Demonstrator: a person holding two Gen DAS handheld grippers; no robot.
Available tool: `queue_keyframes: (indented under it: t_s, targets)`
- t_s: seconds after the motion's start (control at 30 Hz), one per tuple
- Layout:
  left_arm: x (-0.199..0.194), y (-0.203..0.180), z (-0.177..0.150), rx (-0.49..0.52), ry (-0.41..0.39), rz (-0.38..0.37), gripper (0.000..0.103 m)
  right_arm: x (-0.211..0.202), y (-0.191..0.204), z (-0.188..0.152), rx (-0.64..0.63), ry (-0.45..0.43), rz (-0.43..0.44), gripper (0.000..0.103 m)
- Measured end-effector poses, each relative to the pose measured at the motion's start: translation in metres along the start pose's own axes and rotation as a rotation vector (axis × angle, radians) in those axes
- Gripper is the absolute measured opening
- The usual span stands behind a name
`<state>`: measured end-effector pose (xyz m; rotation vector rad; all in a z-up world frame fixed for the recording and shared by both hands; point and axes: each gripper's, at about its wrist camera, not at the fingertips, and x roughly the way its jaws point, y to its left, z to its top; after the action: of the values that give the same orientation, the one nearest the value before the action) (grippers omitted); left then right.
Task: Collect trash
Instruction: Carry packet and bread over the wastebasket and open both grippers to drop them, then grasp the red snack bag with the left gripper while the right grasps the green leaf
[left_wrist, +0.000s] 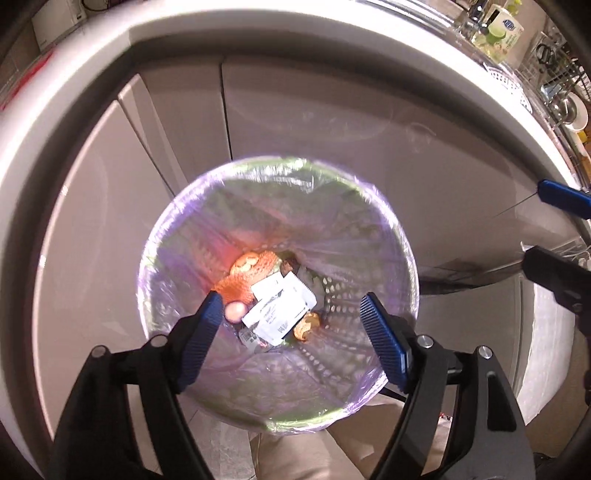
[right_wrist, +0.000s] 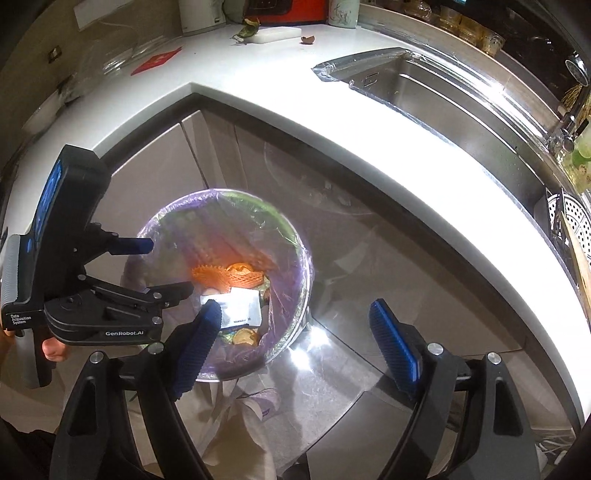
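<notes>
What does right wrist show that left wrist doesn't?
Right wrist only: the sink, a cutting board and a red card on the countertop.
Left wrist only: a white colander and a dish rack.
Both: the lined trash bin holding orange foam net and white wrappers, with both grippers' jaws open.

Both views are strongly bent by the fisheye lens, with dark vignetting at the corners. The white desk (right_wrist: 388, 147) edge is blown out by glare, and a bright reflection is thrown on the cabinet door (right_wrist: 332, 343). The bin liner (left_wrist: 280, 236) is smeared by blur.
</notes>
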<state>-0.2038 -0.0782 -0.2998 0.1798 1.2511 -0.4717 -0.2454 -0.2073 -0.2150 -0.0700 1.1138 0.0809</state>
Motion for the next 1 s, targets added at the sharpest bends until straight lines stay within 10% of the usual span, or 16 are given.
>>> queue_keyframes:
  t_s: [0.43, 0.73, 1.0]
  targets:
    - [-0.134, 0.121, 0.093, -0.180, -0.329, 0.153, 0.095, -0.020, 0.002, 0.081, 0.069, -0.153, 0.020, 0.088]
    - [-0.115, 0.281, 0.168, -0.402, -0.299, 0.241, 0.095, 0.000, 0.021, 0.153, 0.081, -0.184, 0.011, 0.089]
    - [-0.074, 0.332, 0.215, -0.406, -0.227, 0.214, 0.095, 0.023, 0.035, 0.192, 0.110, -0.162, -0.016, 0.089]
